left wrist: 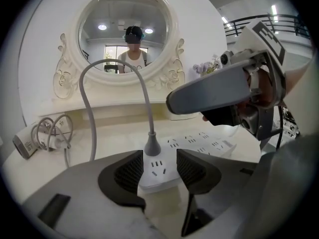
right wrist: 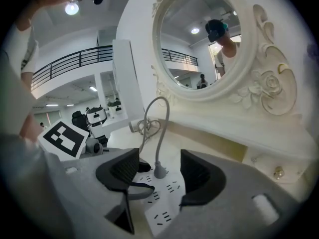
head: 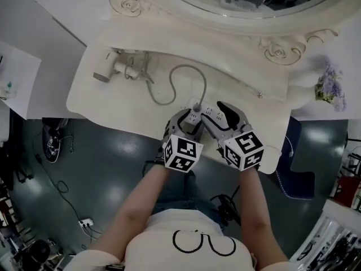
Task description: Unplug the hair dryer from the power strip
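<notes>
Hair dryer's round grey plug (left wrist: 152, 146) sits plugged into the long white plastic power strip (left wrist: 199, 144) at the cream table's (head: 124, 103) front edge. The white hair dryer (head: 113, 71) itself is back-left. My left hand-held gripper (left wrist: 158, 169) straddles the strip's end, jaws apart. My right hand-held gripper (right wrist: 159, 171) is wide open, holding nothing.

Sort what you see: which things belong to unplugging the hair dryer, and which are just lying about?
Job: hair dryer, cord, plug, power strip, left hand-held gripper, right hand-held gripper.
Lying about: mirror, purple flowers.
</notes>
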`<state>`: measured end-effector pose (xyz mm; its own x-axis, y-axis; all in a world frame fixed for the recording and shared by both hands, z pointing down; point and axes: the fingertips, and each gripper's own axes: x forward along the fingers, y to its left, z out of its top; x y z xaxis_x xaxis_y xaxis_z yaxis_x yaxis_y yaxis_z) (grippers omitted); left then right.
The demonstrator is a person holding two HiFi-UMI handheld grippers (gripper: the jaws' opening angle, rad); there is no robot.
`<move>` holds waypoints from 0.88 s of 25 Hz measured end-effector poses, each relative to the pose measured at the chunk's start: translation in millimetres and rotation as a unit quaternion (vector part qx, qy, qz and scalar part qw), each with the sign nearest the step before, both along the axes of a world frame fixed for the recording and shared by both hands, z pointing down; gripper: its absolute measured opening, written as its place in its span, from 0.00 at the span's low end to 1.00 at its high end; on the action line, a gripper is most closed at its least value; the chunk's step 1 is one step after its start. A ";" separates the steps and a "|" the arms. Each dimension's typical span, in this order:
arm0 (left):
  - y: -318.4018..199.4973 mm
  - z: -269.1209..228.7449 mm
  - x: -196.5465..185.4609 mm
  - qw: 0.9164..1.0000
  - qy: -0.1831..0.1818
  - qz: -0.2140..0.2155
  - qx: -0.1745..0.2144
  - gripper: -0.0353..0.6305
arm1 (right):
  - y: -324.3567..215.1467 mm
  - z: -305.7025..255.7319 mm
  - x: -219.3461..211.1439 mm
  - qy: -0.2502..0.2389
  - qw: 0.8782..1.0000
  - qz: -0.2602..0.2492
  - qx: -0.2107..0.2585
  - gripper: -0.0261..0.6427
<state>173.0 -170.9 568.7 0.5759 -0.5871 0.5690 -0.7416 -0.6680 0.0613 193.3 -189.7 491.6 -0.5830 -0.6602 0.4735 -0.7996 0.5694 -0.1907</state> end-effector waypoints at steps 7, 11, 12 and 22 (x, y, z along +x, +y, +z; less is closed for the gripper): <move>0.8 0.1 -1.6 1.000 0.003 0.001 0.003 0.36 | -14.4 25.7 -31.0 0.034 0.996 -0.072 -0.027 0.31; 1.0 0.2 -1.6 1.000 0.000 0.004 -0.002 0.36 | -18.8 31.2 -35.6 0.046 0.995 -0.084 -0.023 0.09; 0.8 0.5 -1.7 1.000 -0.001 0.004 -0.003 0.36 | -18.4 31.2 -36.3 0.043 0.995 -0.086 -0.024 0.08; 1.4 -0.5 -2.9 1.000 -0.001 -0.005 -0.006 0.36 | -21.8 29.1 -38.4 0.022 0.995 -0.088 -0.033 0.07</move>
